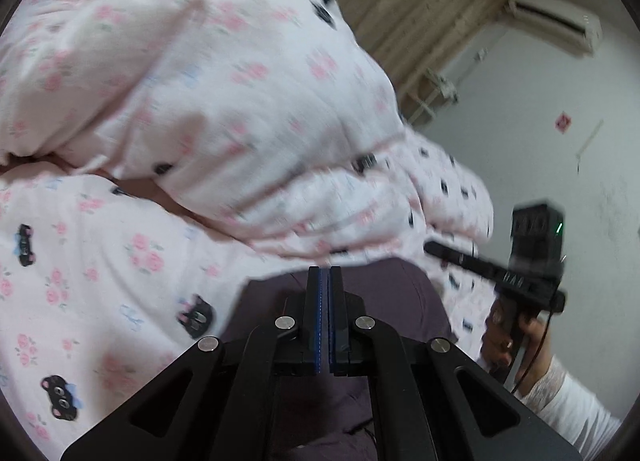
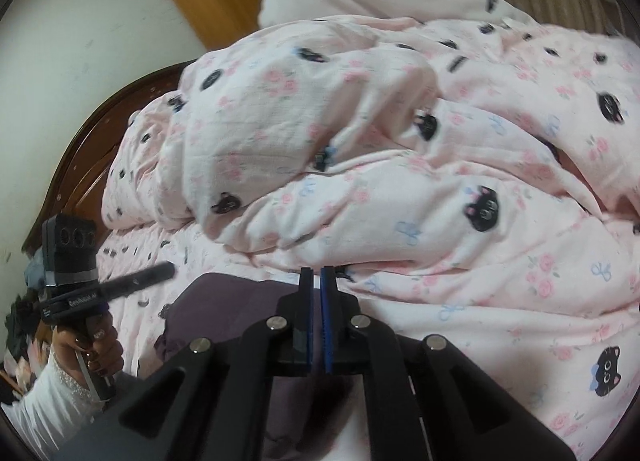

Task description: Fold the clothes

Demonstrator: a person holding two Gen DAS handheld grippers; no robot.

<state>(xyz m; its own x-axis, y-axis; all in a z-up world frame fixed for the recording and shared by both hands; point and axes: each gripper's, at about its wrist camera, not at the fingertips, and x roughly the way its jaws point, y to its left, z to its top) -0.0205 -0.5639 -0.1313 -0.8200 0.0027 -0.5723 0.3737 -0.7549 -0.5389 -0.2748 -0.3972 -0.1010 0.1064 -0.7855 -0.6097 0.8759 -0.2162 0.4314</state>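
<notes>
the dark purple soft fabric garment [image 1: 360, 289] lies low in the centre of both wrist views, on the bed, directly under and ahead of each tool. it rests on the pink bedsheet printed with roses and black cats [image 1: 100, 261], in front of the bunched pink quilt of the same print [image 2: 380, 149] that fills the upper half of each frame.

handling, as a judgement: the garment is light, limp and non-fragile. it will drape and sag when lifted, and a single layer may slip from a narrow pinch. take hold at an edge or corner, one tool at each side, so that the cloth hangs flat between them. avoid pinching the bedsheet beneath.

appearance: matte, plain purple, no visible print. a straight edge shows at the left centre of the right wrist view; a rounded edge shows in the left wrist view. the garment type cannot be told.

the left hand-held gripper [image 1: 325, 273] has its fingers together. the right hand-held gripper [image 2: 317, 273] shows a narrow gap. whether either clamps the cloth cannot be told.
</notes>
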